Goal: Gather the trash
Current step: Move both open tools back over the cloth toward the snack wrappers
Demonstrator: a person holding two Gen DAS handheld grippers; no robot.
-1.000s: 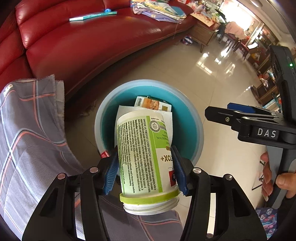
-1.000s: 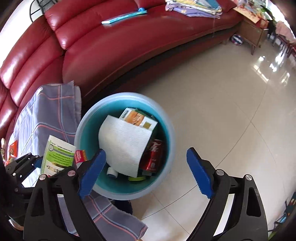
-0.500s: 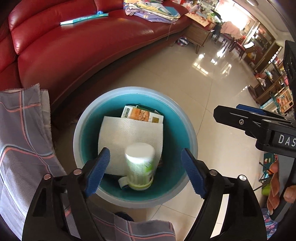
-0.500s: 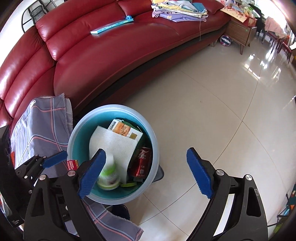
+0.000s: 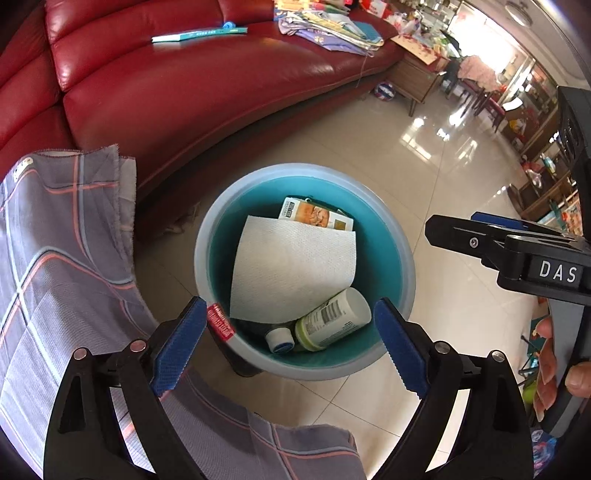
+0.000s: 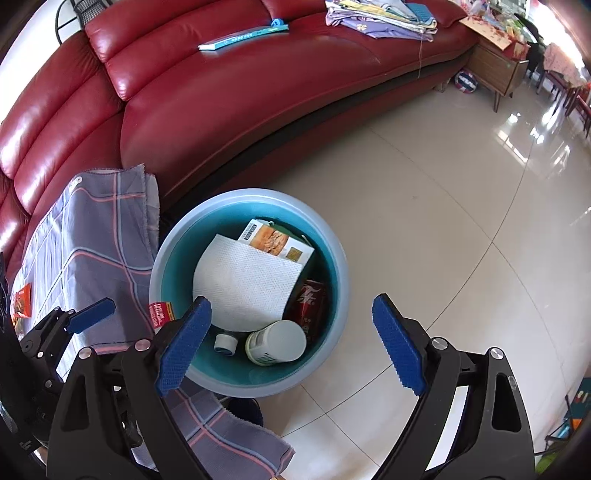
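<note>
Tiled floor (image 5: 424, 177) | bottle (image 5: 332, 321) lying in bin (image 5: 221, 236); left gripper (image 5: 291, 347) just released, jaws empty; right gripper (image 6: 291, 339) gaping, empty

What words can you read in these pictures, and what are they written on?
"DAS": white letters on the right gripper's black body.
A Chinese character on the red can in the bin.
Too small or blurred: the print on the green-and-white bottle, the snack box, the red tag and the book on the sofa.
</note>
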